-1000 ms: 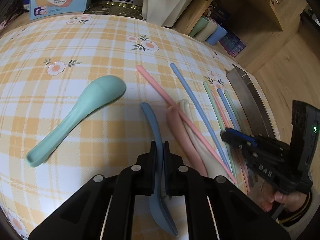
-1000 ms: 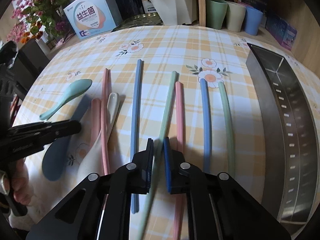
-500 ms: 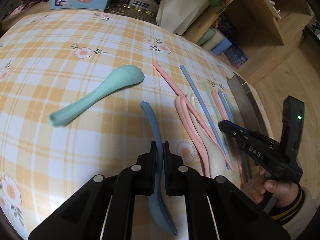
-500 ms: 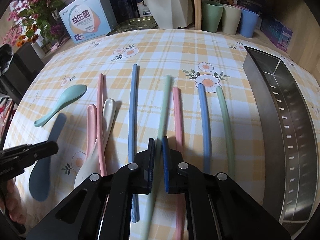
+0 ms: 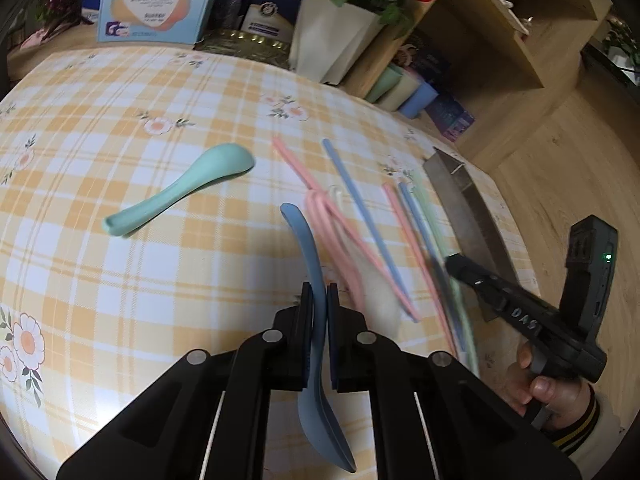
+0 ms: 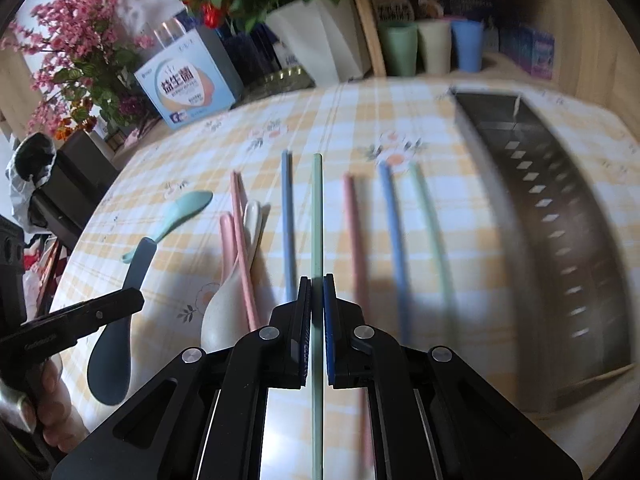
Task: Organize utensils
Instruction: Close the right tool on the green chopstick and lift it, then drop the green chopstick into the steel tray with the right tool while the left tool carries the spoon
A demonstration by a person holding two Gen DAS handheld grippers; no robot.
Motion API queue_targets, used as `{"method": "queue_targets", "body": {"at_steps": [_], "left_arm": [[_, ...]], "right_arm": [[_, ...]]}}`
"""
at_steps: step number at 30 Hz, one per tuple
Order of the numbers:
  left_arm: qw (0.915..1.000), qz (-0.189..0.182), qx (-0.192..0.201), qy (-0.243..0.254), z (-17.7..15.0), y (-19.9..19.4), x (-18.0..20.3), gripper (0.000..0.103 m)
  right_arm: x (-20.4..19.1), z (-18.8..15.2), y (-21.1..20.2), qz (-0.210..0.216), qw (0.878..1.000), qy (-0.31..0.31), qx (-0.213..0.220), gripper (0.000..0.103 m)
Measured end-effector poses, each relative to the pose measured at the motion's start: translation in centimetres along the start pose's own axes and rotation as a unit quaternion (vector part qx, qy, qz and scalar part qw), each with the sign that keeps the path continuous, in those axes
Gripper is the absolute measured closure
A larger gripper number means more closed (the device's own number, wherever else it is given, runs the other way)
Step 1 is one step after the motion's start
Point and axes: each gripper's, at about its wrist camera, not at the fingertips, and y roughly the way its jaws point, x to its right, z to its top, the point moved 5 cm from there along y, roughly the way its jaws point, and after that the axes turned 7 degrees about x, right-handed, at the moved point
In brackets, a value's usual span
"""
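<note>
Sorting has barely begun: left gripper (image 5: 319,300) fingers clamp the blue spoon (image 5: 308,264), right gripper (image 6: 317,294) fingers clamp a green chopstick (image 6: 317,216), the metal tray (image 6: 560,240) looks empty, other utensils lie on the worktop (image 5: 120,280).

The left gripper (image 5: 319,300), a matte black plastic two-finger tool, is showing flat dark-blue pads on its fingers (image 5: 306,312) and round silver screws behind them on angular, hollowed link arms. The right gripper (image 6: 317,292) is showing the same build, with ribbed blue pads. Seen from the left, its black body is carrying pale raised lettering and a small green light glowing behind the fingers. The hand (image 5: 540,392) gripping it is wearing a cream sleeve with a dark, yellow-striped cuff.
</note>
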Motion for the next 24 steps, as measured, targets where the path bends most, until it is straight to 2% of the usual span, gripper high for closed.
{"method": "queue_targets", "body": {"at_steps": [5,9,12,24], "left_arm": [[0.9999,-0.004,0.007,0.014,1.0,0.0,1.7,0.096],[0.9998,-0.012,0.011,0.010,1.6,0.2,2.9,0.096],[0.9998,-0.010,0.010,0.015,1.7,0.7,3.7,0.096],[0.9998,0.000,0.000,0.022,1.5,1.3,3.8,0.096]], "right_arm": [[5.5,3.3,-3.1,-0.057,0.998,-0.029,0.025,0.097],[11.0,5.1,-2.8,-0.110,0.993,-0.034,0.006,0.097],[13.3,5.4,-1.6,-0.134,0.990,-0.041,-0.012,0.097],[14.9,4.9,2.1,-0.170,0.984,-0.029,-0.049,0.097]]}}
